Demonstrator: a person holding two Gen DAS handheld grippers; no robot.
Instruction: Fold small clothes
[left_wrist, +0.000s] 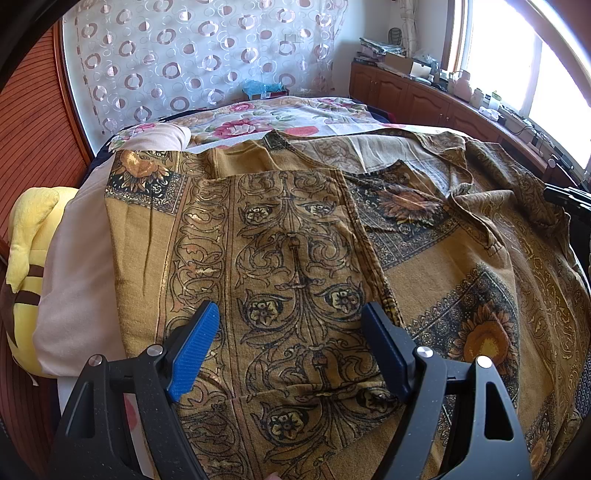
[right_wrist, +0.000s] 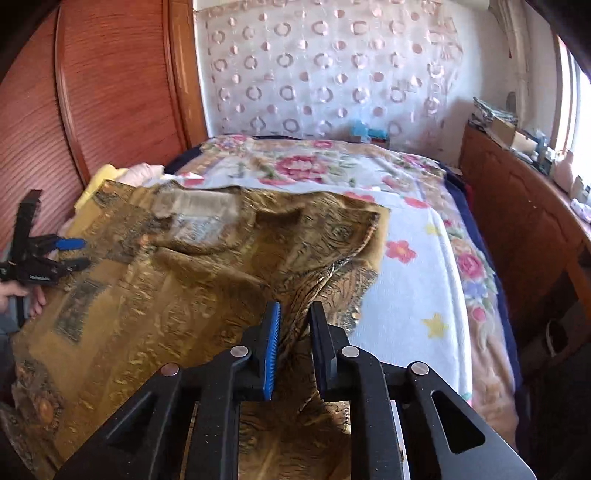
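An ochre garment (left_wrist: 295, 240) printed with black scrollwork and sunflowers lies spread on the bed, its left part folded over as a flat panel. My left gripper (left_wrist: 290, 308) stands open just above that panel, and nothing sits between its blue pads (left_wrist: 195, 350). In the right wrist view the same garment (right_wrist: 166, 288) is rumpled, with its right edge drawn up off the blanket. My right gripper (right_wrist: 295, 308) is shut on that raised fold of cloth. The left gripper (right_wrist: 59, 254) shows at the far left of that view, held by a hand (right_wrist: 14, 295).
A floral blanket (right_wrist: 406, 258) covers the bed beyond and to the right of the garment. A yellow plush toy (left_wrist: 29, 258) and a pale pillow (left_wrist: 81, 277) lie at the left. A wooden wardrobe (right_wrist: 110, 92) stands left, and a cluttered cabinet (left_wrist: 424, 96) runs under the window.
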